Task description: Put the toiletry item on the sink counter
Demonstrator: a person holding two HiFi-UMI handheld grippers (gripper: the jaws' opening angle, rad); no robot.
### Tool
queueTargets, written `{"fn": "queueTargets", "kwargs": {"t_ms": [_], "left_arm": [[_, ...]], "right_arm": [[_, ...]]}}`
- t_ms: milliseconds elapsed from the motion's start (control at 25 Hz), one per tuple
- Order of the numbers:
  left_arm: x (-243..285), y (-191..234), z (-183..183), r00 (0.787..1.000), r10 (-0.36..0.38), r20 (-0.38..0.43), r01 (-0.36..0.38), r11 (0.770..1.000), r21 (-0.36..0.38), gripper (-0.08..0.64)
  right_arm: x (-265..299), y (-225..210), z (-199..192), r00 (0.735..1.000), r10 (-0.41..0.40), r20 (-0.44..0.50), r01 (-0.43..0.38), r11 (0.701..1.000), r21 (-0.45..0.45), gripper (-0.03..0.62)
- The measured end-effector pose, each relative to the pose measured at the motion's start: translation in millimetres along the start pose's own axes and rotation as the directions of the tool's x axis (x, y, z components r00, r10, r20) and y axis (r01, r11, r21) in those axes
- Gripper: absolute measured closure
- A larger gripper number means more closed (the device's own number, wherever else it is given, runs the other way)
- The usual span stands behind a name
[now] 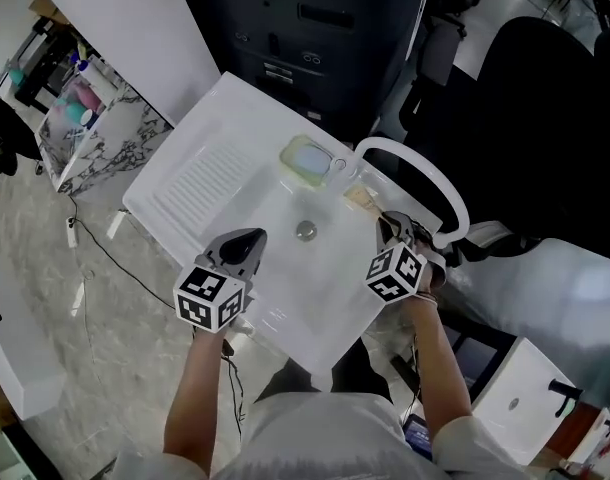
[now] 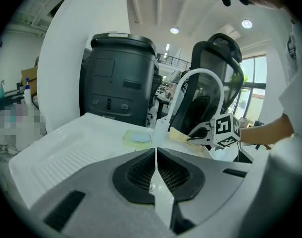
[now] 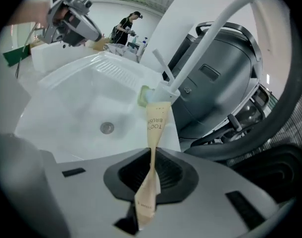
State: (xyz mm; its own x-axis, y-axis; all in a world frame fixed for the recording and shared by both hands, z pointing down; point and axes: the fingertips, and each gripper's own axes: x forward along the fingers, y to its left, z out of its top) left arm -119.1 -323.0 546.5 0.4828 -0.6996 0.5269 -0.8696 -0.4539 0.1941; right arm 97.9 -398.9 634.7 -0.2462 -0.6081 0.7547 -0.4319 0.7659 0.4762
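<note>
Counted two: right hand-held gripper (image 3: 152,155) clamped on one toothbrush sachet (image 3: 157,123) at sink worktop (image 1: 200,183) rim near one faucet (image 1: 425,173); left hand-held gripper (image 2: 156,150) closed tight, empty. Noted one soap dish (image 1: 307,160), one drain (image 1: 305,230).

The sink (image 1: 235,183) is coloured white, the toothbrush packet (image 3: 156,127) pale tan, the soap dish (image 1: 291,154) green; the marker cubes (image 1: 210,299) are patterned black-and-white.
</note>
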Motion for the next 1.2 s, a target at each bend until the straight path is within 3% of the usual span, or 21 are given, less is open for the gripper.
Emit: {"fn": "queueTargets", "kwargs": {"t_ms": [320, 640, 1200], "left_arm": [[11, 14, -12, 0.999, 0.024, -0.032, -0.025, 0.999, -0.030, 0.541], [17, 13, -15, 0.999, 0.010, -0.045, -0.012, 0.999, -0.032, 0.541], [-20, -8, -3, 1.000, -0.003, 0.013, 0.003, 1.000, 0.022, 0.541]], "right_arm": [[36, -6, -12, 0.998, -0.003, -0.067, -0.006, 0.991, -0.134, 0.545], [36, -6, -15, 0.999, 0.015, -0.032, -0.016, 1.000, -0.021, 0.463], [-32, 5, -36, 0.995, -0.095, 0.008, 0.094, 0.990, 0.108, 0.437]]}}
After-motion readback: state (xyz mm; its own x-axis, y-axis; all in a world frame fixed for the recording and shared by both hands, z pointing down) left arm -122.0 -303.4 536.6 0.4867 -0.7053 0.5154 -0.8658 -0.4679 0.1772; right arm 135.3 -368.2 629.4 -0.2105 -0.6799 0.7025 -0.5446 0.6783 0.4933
